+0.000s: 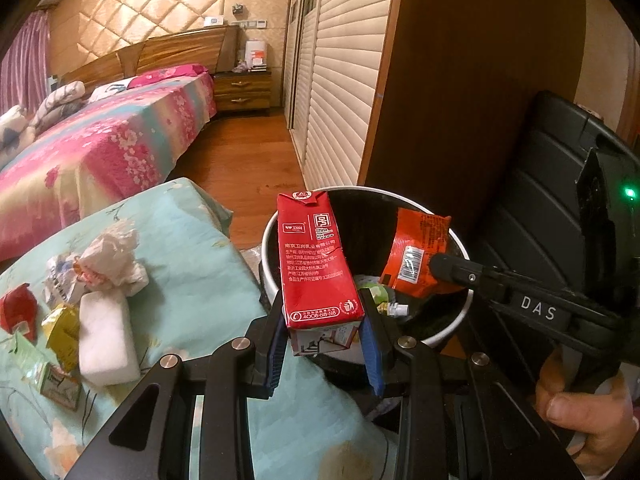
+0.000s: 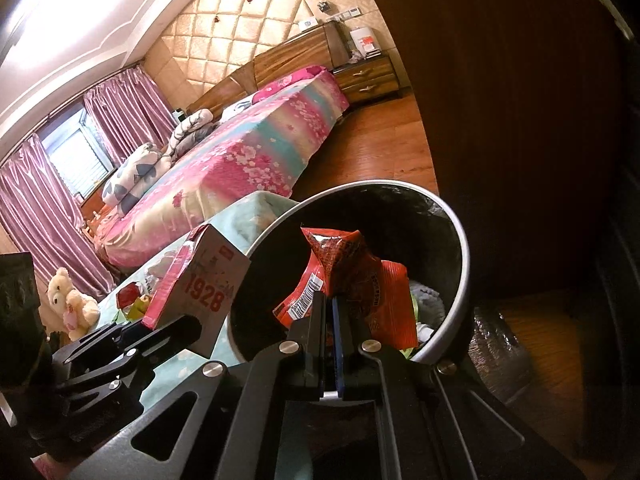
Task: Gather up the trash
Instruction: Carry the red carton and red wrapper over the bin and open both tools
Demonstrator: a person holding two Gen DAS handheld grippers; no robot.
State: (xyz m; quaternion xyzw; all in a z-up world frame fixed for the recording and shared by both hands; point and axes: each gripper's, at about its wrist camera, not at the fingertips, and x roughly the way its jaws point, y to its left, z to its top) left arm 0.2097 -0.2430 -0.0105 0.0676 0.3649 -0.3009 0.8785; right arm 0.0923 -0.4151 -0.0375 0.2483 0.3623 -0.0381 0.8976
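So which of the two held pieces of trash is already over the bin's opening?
The crumpled orange-red snack wrapper in the right gripper; the red milk carton, clamped by the left gripper, is at the white-rimmed bin's near edge.

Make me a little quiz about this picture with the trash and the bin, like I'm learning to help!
1. True or false: the left gripper is holding a red milk carton.
2. What does the right gripper pinch over the bin?
A. a tissue
B. an orange snack wrapper
C. a sponge
3. Fill in: the crumpled tissue and white sponge lie on the light blue ____.

Key:
1. True.
2. B.
3. Blanket; both lie on it, not yet picked up.
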